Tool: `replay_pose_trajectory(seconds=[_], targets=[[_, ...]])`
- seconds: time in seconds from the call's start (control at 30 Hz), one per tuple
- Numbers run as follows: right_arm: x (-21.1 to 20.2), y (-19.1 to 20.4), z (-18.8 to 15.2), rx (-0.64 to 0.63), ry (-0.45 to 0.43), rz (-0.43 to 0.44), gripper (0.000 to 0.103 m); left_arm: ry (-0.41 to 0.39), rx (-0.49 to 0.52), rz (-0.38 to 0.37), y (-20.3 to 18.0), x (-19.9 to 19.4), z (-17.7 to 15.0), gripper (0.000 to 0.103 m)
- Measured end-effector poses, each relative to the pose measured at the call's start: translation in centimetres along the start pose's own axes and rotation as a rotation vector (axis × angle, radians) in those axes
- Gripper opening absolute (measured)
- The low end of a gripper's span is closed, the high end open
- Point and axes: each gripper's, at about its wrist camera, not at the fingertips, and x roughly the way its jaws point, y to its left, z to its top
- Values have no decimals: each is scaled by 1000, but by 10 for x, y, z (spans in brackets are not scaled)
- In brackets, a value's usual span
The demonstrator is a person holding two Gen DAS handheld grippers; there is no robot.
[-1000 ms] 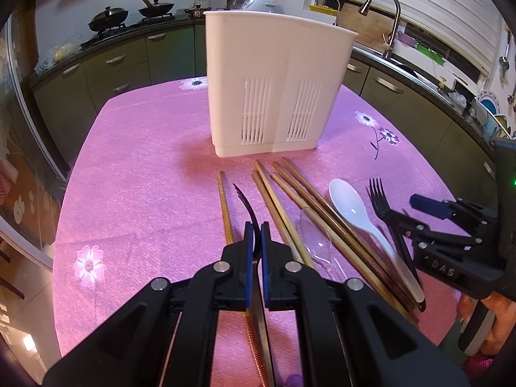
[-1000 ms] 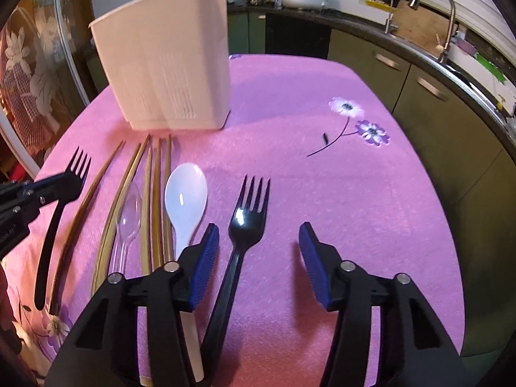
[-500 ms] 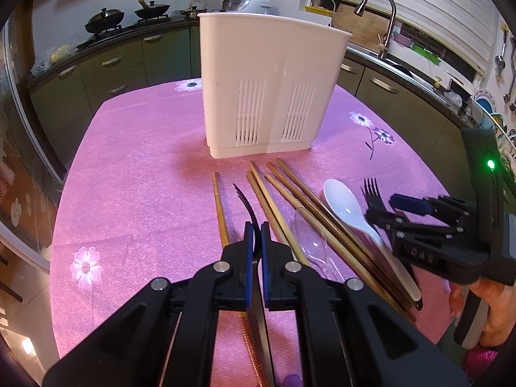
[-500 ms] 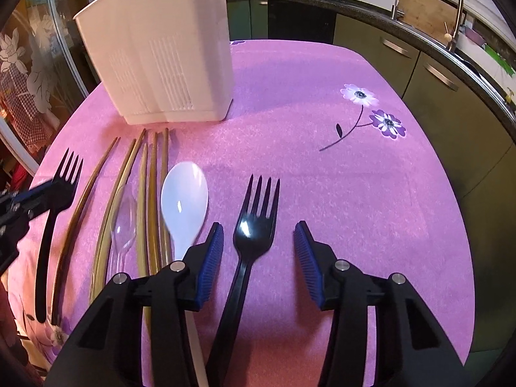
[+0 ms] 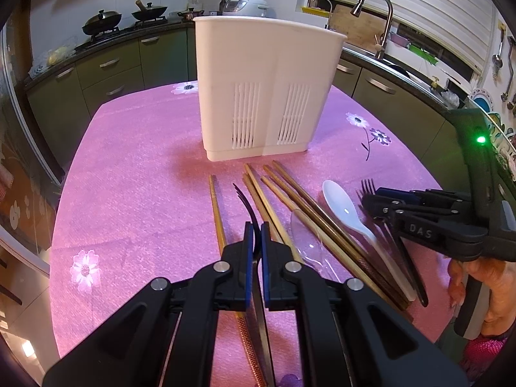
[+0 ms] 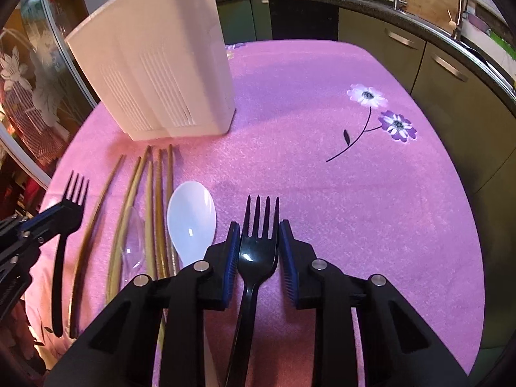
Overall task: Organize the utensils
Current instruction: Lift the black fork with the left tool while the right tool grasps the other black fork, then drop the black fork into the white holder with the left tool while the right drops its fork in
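Observation:
My left gripper is shut on a black fork, held edge-on above the pink table; it shows in the right wrist view too. My right gripper has its jaws closed in against the head of a second black fork lying on the table; this fork also shows in the left wrist view. A white slotted utensil holder stands upright behind the row, also in the right wrist view. Beside the forks lie a white spoon, a clear plastic spoon and several wooden chopsticks.
The pink flowered tablecloth covers the table. Green kitchen cabinets and a counter with a sink tap ring the table. A stove with pans is at the far left. A glass door panel stands left.
My right gripper moved forward over the second black fork and its jaws narrowed from wide open to touching the fork's head. My left gripper stayed shut on its fork, moving slightly nearer the holder.

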Motion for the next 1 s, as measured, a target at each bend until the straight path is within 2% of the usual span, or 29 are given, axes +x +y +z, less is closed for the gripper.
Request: replay_pose_trajectory(seconds=[0.23,0.43,0.57,0.7,0.87,1.0], targets=[[-38,-1,6,18,-118,51,25,-12,1,-10,1,-3,8,5],[-65,1,12,17,-189,71,25,-52,25,-45,-1,-18,41,5],[-76,1,12,22,-229,73,25,-130,40,-48,-3,-41,75,5],[-84,0,14,28,-256,76,25,-242,37,-30,-3,-59,115,5],[-90,0,16,25,-279,74,25,-381,24,18,-3,-64,166,5],[-88,0,17,22,-281,78,25,-459,4,55,2,-57,197,5]])
